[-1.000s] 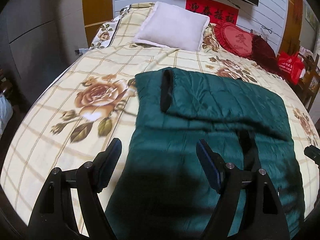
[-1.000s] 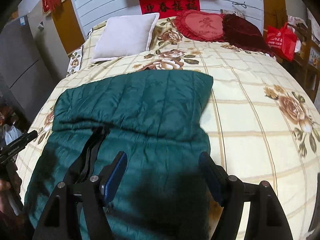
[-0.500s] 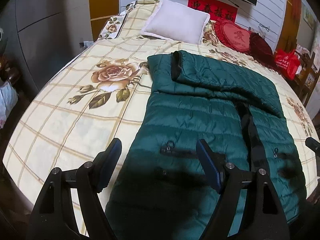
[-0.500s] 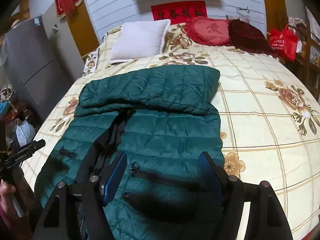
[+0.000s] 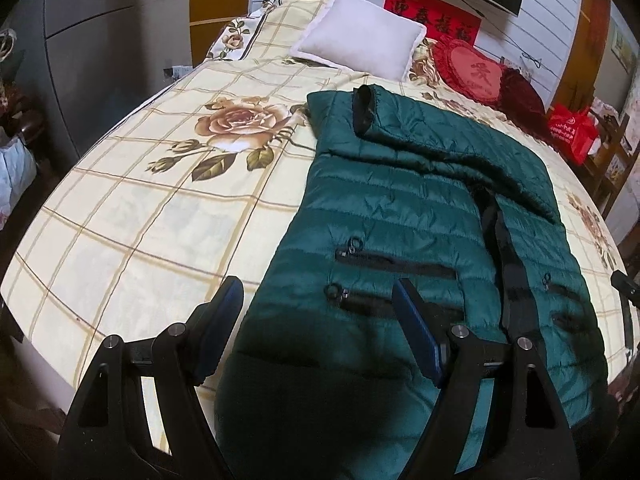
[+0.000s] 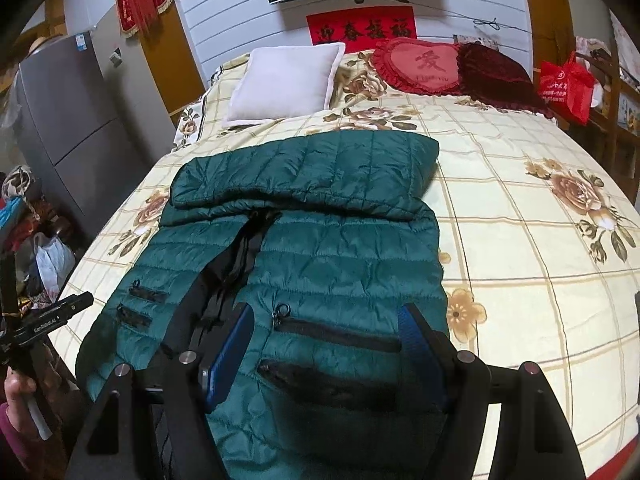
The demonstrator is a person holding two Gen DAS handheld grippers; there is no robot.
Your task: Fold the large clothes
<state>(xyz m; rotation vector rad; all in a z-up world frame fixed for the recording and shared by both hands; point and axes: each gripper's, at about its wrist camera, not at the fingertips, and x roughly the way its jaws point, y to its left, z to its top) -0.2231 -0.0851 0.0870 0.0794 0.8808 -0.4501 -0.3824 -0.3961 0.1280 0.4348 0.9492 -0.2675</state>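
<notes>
A dark green quilted jacket (image 5: 404, 208) (image 6: 316, 256) lies flat on the bed, front up, with a black zip down its middle. Its sleeves are folded across the far end, one black cuff (image 5: 365, 110) showing. The hem hangs toward me over the near bed edge. My left gripper (image 5: 318, 300) stands open above the jacket's near left edge, nothing between its fingers. My right gripper (image 6: 326, 326) stands open above the pocket zips (image 6: 340, 336) on the jacket's right half, holding nothing. The left gripper also shows at the left edge of the right wrist view, held by a hand (image 6: 18, 396).
The bed (image 5: 132, 216) has a cream checked cover with rose prints. A white pillow (image 6: 286, 84), a red heart cushion (image 6: 420, 64) and a dark red cushion (image 6: 494, 76) lie at the head. A red bag (image 6: 566, 88) sits far right; a grey cabinet (image 6: 64, 120) and bags stand left.
Both grippers pulled back toward the foot of the bed. The jacket's lower half with its pocket zips came into view. Both stayed open and empty.
</notes>
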